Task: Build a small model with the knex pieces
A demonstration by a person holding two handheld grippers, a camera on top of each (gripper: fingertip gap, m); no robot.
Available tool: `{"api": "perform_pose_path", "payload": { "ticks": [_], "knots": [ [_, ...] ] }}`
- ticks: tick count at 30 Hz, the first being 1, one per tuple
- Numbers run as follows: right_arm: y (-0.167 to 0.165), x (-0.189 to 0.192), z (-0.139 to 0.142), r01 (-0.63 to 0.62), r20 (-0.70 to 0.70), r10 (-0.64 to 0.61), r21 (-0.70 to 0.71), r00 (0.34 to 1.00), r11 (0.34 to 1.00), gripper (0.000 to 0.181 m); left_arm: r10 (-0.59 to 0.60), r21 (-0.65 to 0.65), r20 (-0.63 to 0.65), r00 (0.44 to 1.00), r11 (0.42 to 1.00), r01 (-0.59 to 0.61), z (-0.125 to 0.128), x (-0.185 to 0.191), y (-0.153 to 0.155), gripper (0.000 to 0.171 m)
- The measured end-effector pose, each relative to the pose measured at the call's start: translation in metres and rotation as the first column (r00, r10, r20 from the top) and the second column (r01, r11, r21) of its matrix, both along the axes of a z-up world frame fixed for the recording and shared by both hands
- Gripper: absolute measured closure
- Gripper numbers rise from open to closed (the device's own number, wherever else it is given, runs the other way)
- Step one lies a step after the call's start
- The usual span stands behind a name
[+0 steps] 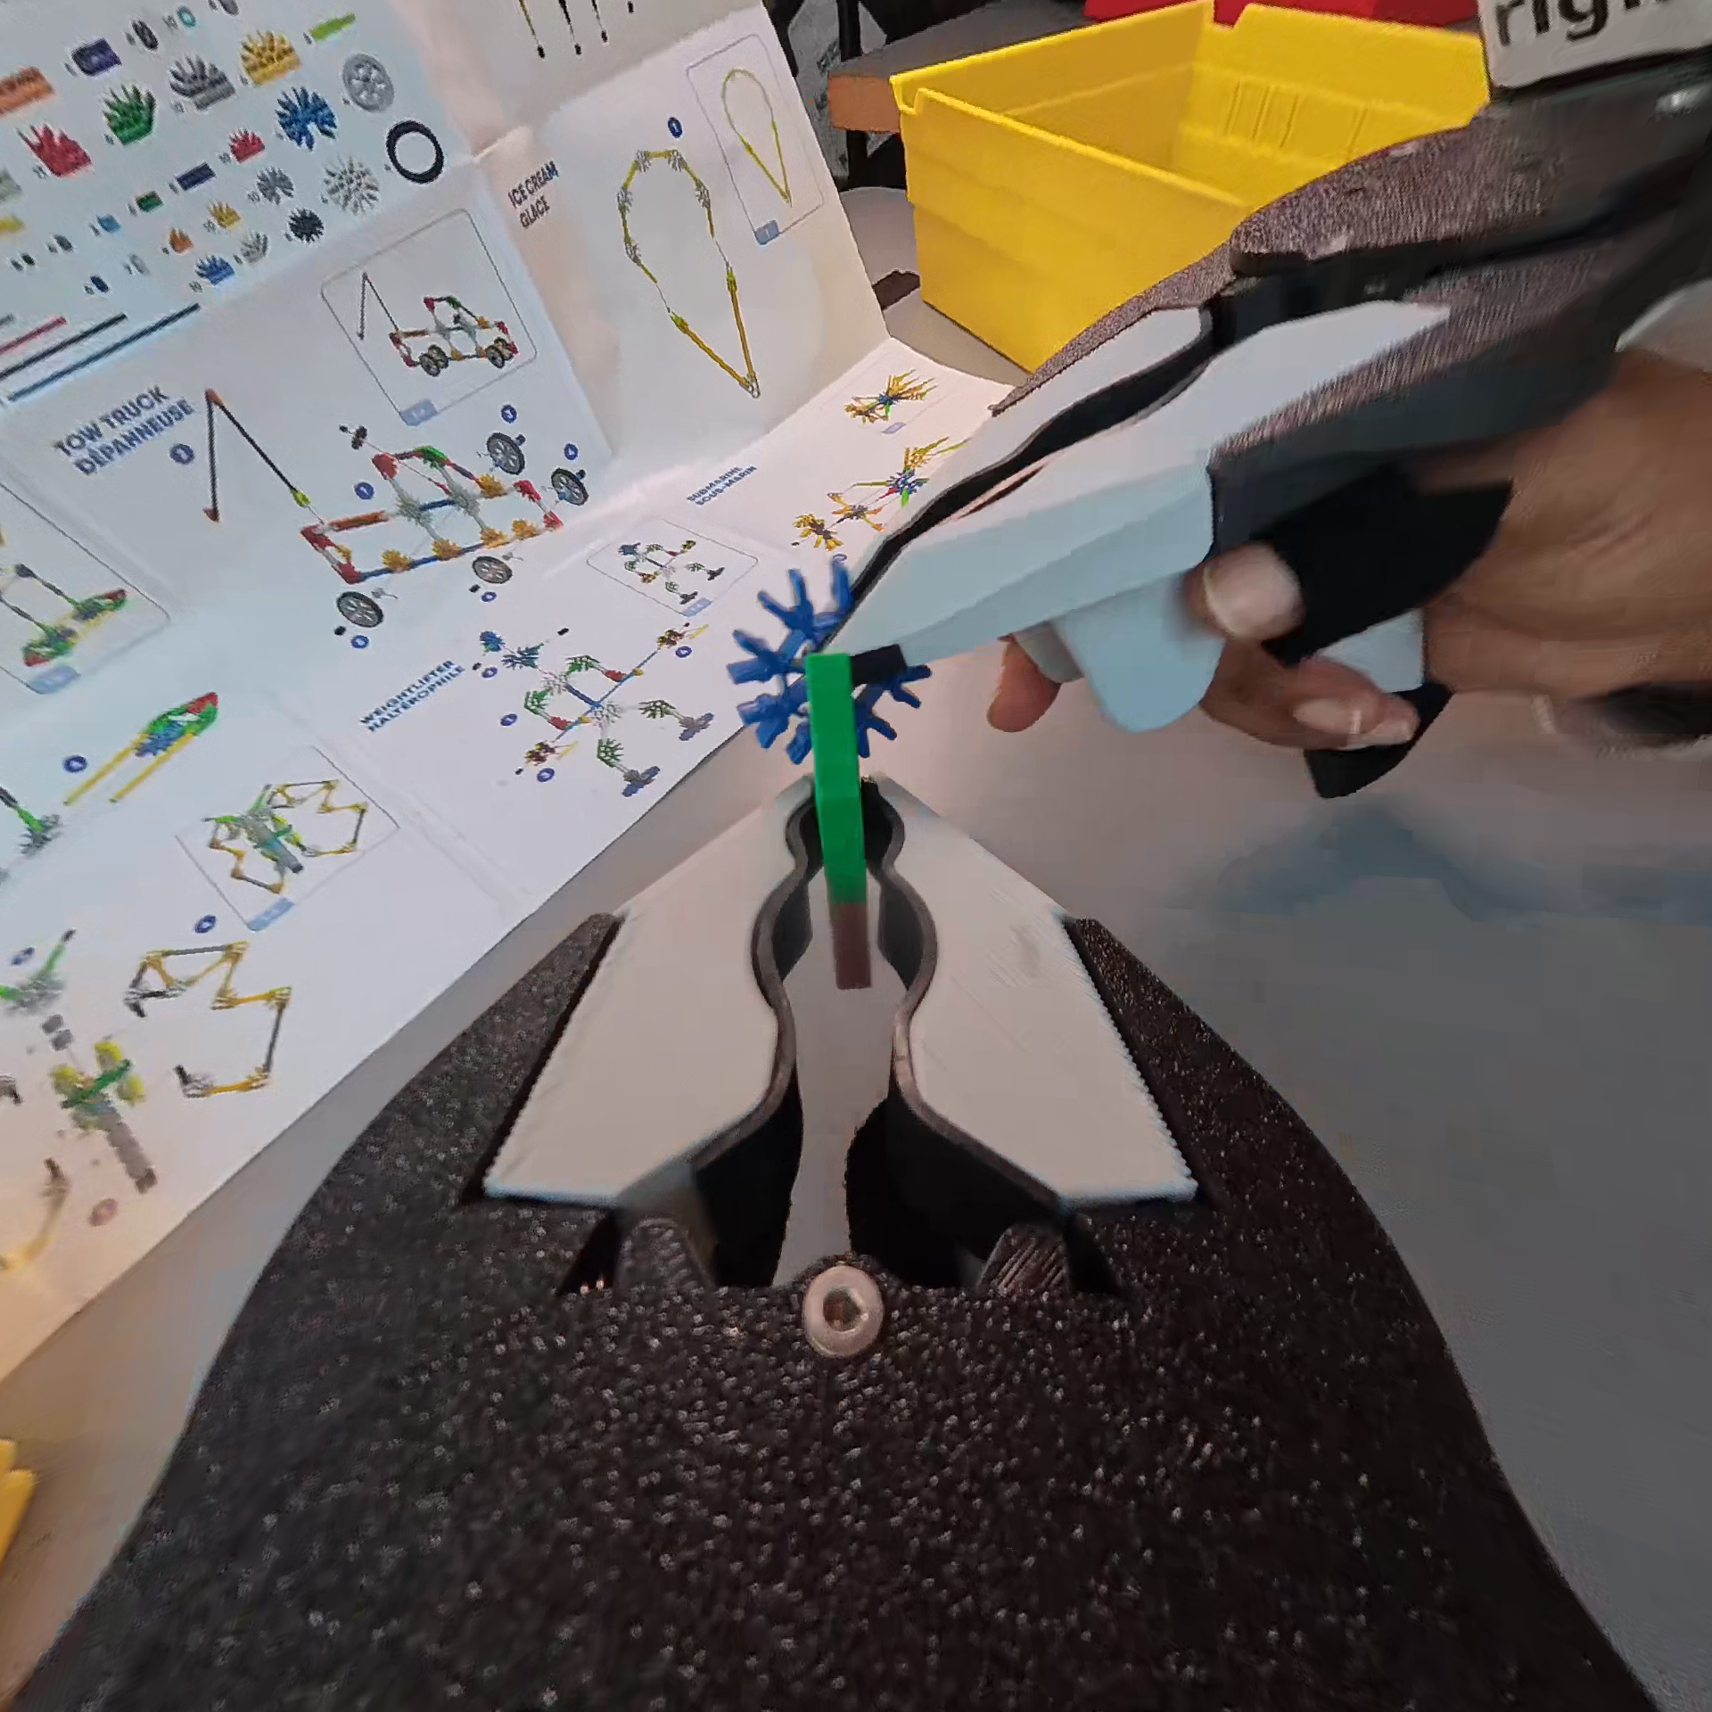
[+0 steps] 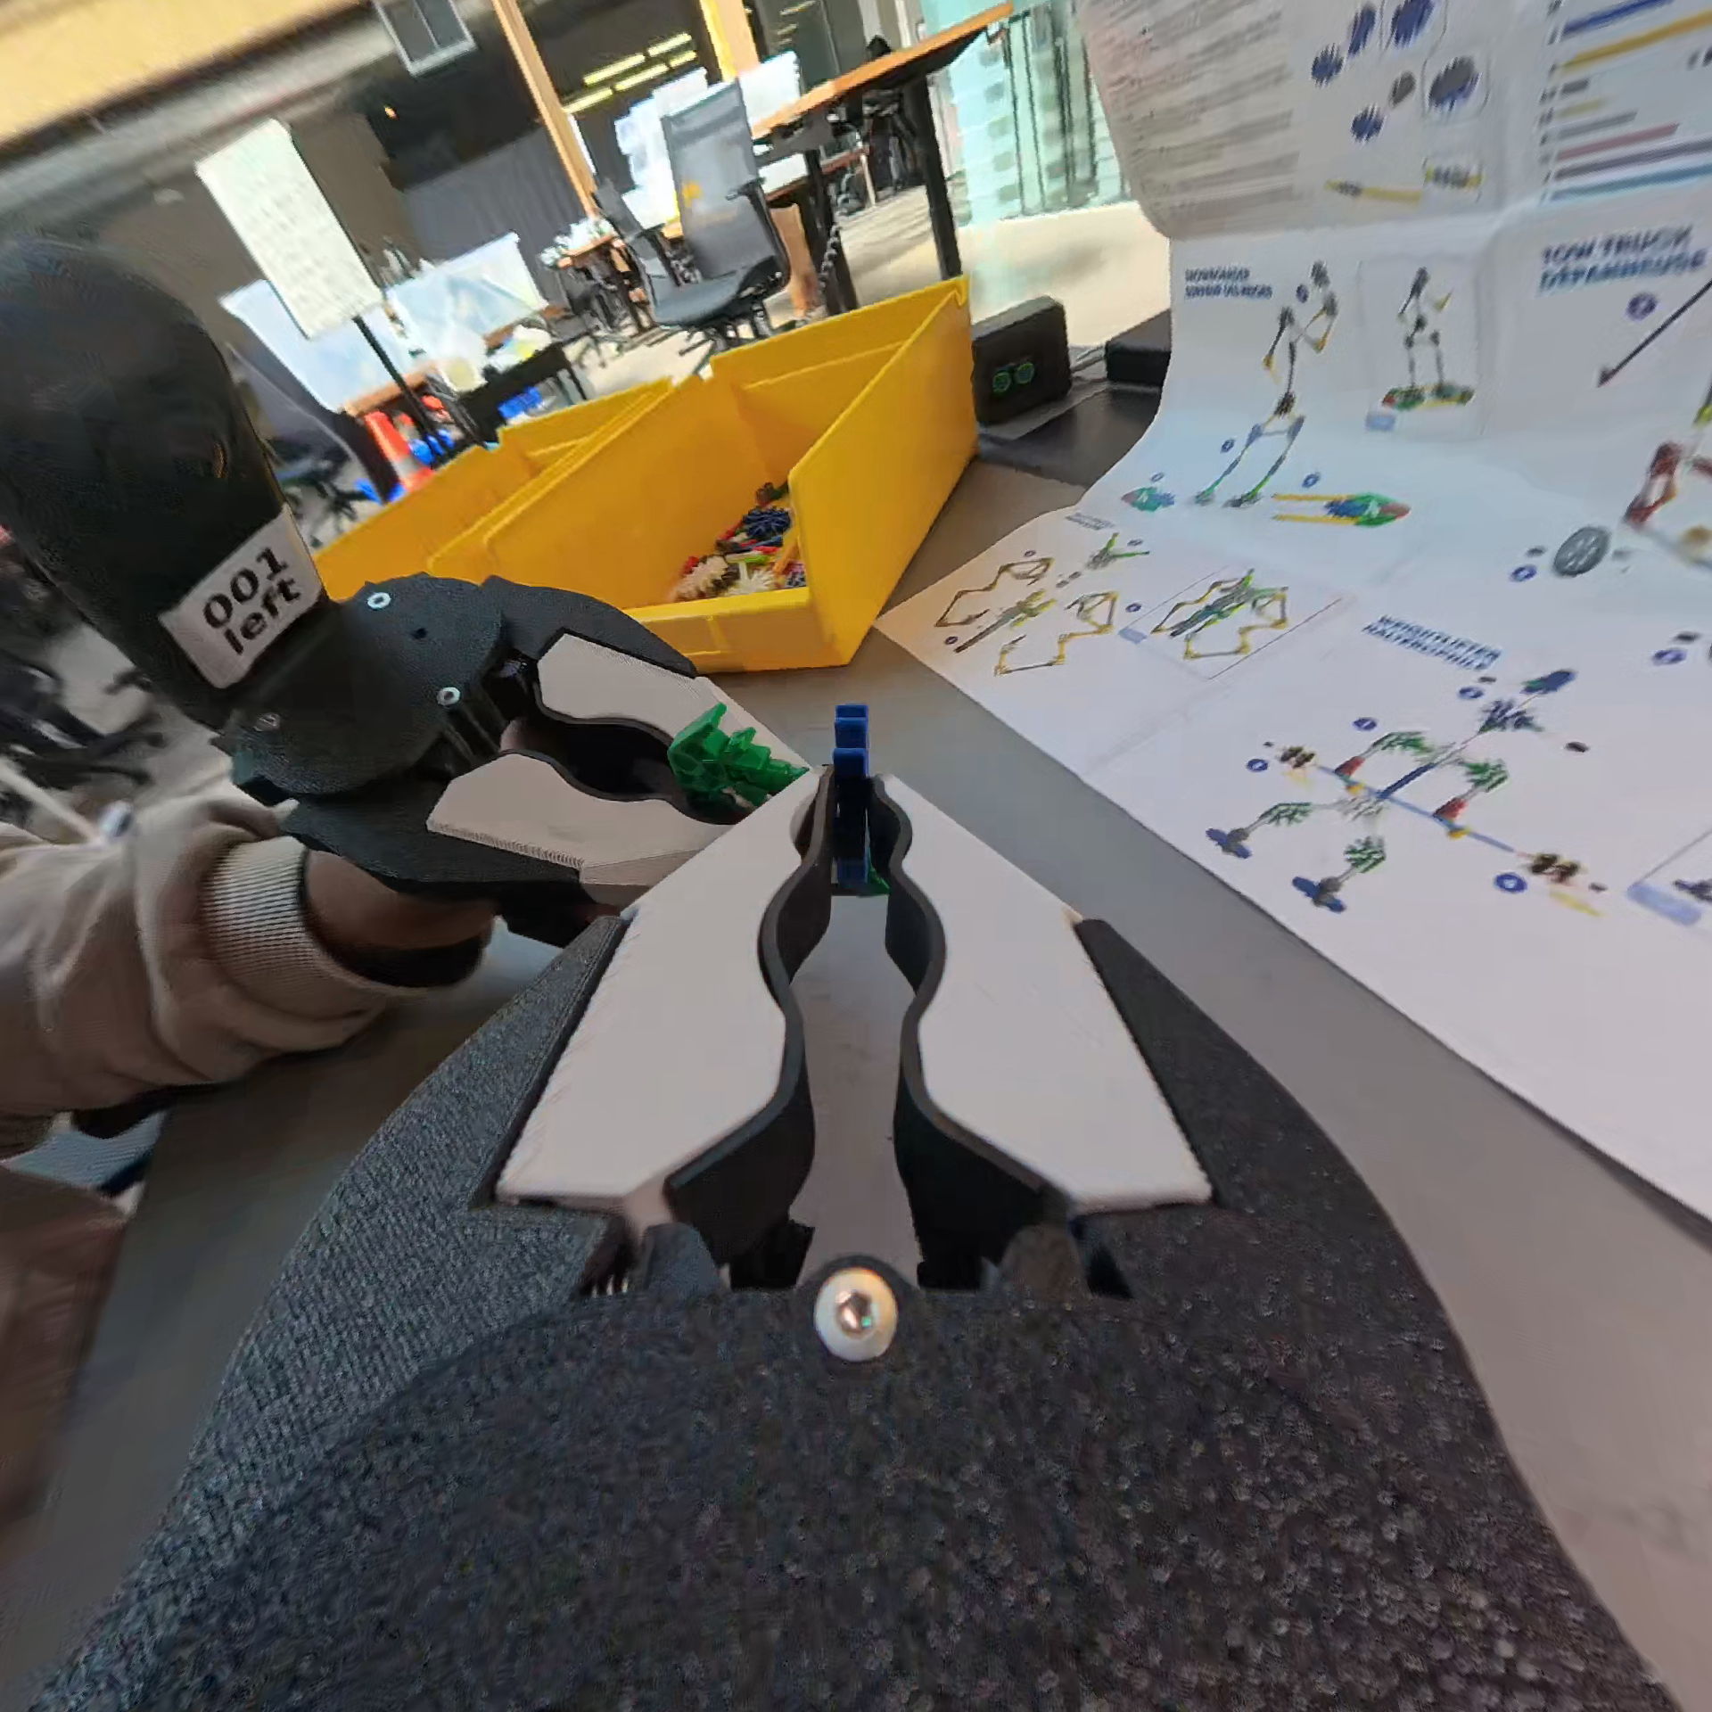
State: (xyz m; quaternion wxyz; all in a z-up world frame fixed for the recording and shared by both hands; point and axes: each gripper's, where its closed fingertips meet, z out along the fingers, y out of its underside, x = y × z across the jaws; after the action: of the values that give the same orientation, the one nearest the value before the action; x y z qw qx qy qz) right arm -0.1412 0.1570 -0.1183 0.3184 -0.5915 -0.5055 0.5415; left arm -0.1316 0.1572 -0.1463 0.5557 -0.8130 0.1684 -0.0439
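Observation:
My left gripper [image 1: 838, 787] is shut on a green toothed connector [image 1: 829, 723], seen edge-on and sticking up from the fingertips. My right gripper [image 1: 857, 641] reaches in from the right and is shut on a blue snowflake-shaped connector [image 1: 774, 648]. The green piece's top end meets the blue connector's middle. In the right wrist view, my right gripper [image 2: 848, 787] pinches the blue connector [image 2: 850, 732] edge-on. The left gripper [image 2: 755, 774] comes from the left with the green connector [image 2: 718, 752] right beside it. Both are held above the grey table.
A large folded instruction sheet [image 1: 371, 574] lies on the table and curls up behind it, also in the right wrist view [image 2: 1390, 667]. Yellow bins [image 1: 1065, 185] stand behind; one [image 2: 880, 482] holds several loose pieces [image 2: 750, 556]. A small black device [image 2: 1019, 361] sits past them. The tips of both grippers are at nearly the same place.

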Motion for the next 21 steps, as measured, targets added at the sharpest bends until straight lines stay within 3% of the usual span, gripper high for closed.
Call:
{"api": "perform_pose_path", "payload": {
  "ticks": [2,7,16,19,21],
  "knots": [
    [-0.001,0.006,-0.004,-0.067,-0.001,0.067,-0.108,0.998,0.992,0.177,-0.031,0.034,-0.09,0.995,0.999,0.034,0.0,-0.002,-0.003,0.167],
    [-0.005,0.011,-0.006,-0.126,-0.015,0.125,-0.133,0.992,0.983,0.174,0.0,0.089,-0.336,0.942,0.996,0.031,-0.001,-0.002,-0.004,0.167],
    [-0.016,0.021,0.019,-0.22,-0.152,0.188,-0.23,0.97,0.948,0.175,0.054,0.268,-0.537,0.842,0.957,0.109,0.027,0.006,-0.014,0.167],
    [-0.024,0.032,0.034,-0.316,-0.249,0.24,-0.338,0.938,0.886,0.177,0.037,0.335,-0.553,0.832,0.925,0.181,0.047,0.017,-0.025,0.167],
    [-0.031,0.039,0.045,-0.408,-0.338,0.271,-0.452,0.901,0.793,0.179,0.016,0.381,-0.536,0.844,0.897,0.224,0.061,0.026,-0.036,0.167]
  ]
}}
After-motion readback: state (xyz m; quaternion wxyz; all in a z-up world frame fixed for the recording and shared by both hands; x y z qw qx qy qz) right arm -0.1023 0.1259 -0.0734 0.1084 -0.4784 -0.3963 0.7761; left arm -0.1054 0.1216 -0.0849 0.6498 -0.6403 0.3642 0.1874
